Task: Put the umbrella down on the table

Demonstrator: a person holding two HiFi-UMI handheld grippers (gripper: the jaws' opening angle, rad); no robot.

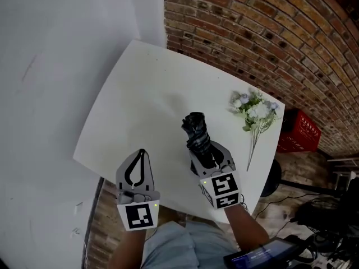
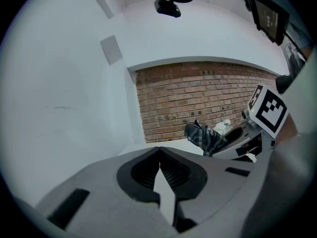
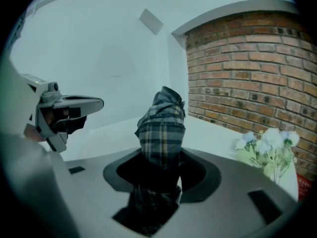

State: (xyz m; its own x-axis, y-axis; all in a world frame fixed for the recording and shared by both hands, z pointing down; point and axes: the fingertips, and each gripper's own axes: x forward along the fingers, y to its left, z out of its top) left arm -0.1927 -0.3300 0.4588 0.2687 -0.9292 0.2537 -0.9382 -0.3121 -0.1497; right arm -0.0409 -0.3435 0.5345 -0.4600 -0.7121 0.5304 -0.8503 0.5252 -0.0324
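Right gripper view, umbrella [image 3: 161,125] clamped between right gripper [image 3: 159,163] fingers — left gripper [image 2: 159,152] fingers closed, empty.

The bottom end of my umbrella [image 1: 196,132] is hidden inside my right gripper [image 1: 208,152], so I cannot tell if it touches the table [image 1: 146,94]. The table's right side hides part of a red crate [image 1: 301,129]. In the right gripper view, the gripper hides the stems of the flowers [image 3: 267,150].
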